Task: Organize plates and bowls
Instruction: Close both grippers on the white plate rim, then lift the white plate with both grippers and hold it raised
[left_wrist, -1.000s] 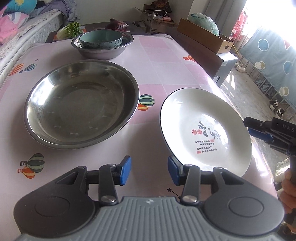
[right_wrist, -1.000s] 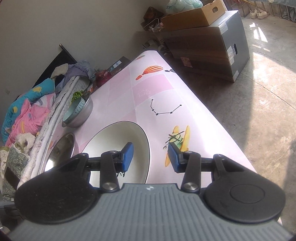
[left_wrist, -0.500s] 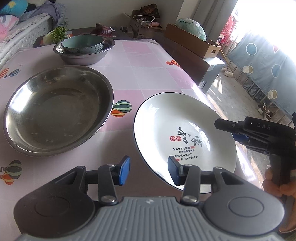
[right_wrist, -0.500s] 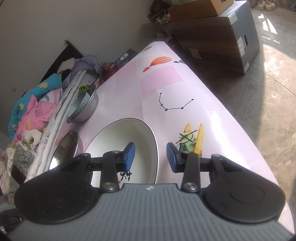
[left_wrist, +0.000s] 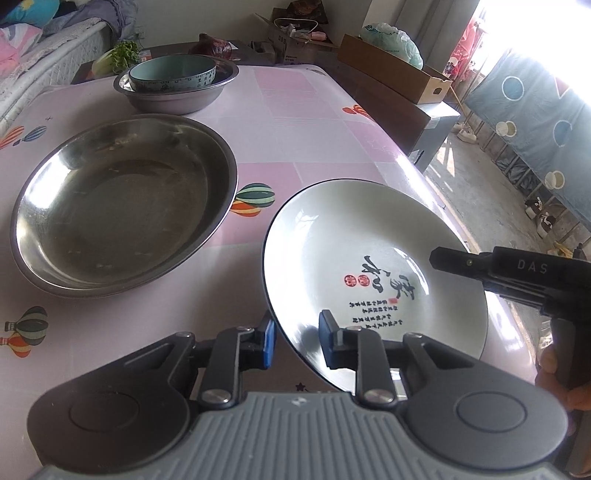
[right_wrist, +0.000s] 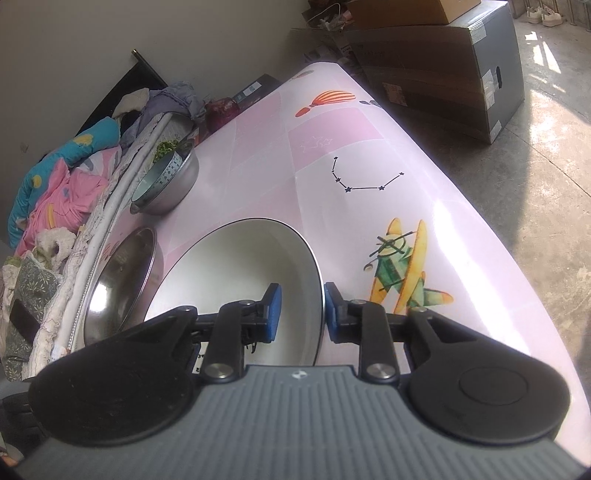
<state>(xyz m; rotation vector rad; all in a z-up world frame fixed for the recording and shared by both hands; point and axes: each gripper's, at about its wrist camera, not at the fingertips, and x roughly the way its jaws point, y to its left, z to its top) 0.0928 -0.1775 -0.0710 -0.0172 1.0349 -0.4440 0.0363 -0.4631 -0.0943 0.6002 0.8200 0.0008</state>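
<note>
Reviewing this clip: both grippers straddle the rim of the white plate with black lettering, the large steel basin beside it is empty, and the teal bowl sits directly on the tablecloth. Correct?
Not quite. The teal bowl sits inside the smaller steel basin, not on the tablecloth; the left wrist view shows this. The rest holds: the left gripper and right gripper, both closing, straddle the white plate rim, and the large steel basin is empty.

Both wrist views look steeply down, close, from opposite rims of the same white plate (left_wrist: 373, 266) (right_wrist: 236, 266).
</note>
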